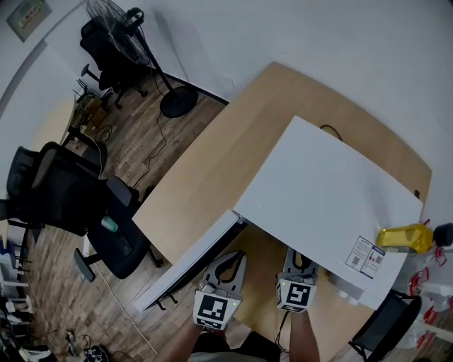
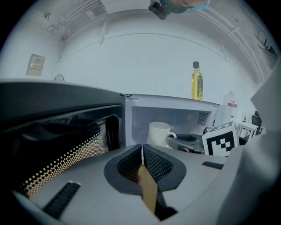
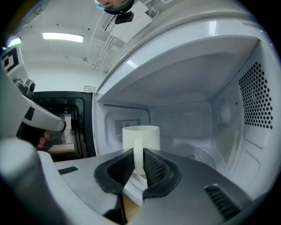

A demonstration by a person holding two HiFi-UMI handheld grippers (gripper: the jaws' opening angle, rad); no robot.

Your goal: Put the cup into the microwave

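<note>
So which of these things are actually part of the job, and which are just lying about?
Part of the job:
cup, inside, its handle held by the right gripper
microwave, its door open

Just lying about:
yellow bottle on the microwave
standing fan
office chairs

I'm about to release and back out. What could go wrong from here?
1. The right gripper has its fingers on the handle of the cup inside the microwave. Retreating before they part fully could drag or tip the cup.
2. The left gripper, shut and empty, sits by the open door. Swinging it shut too soon might strike the right gripper.
</note>
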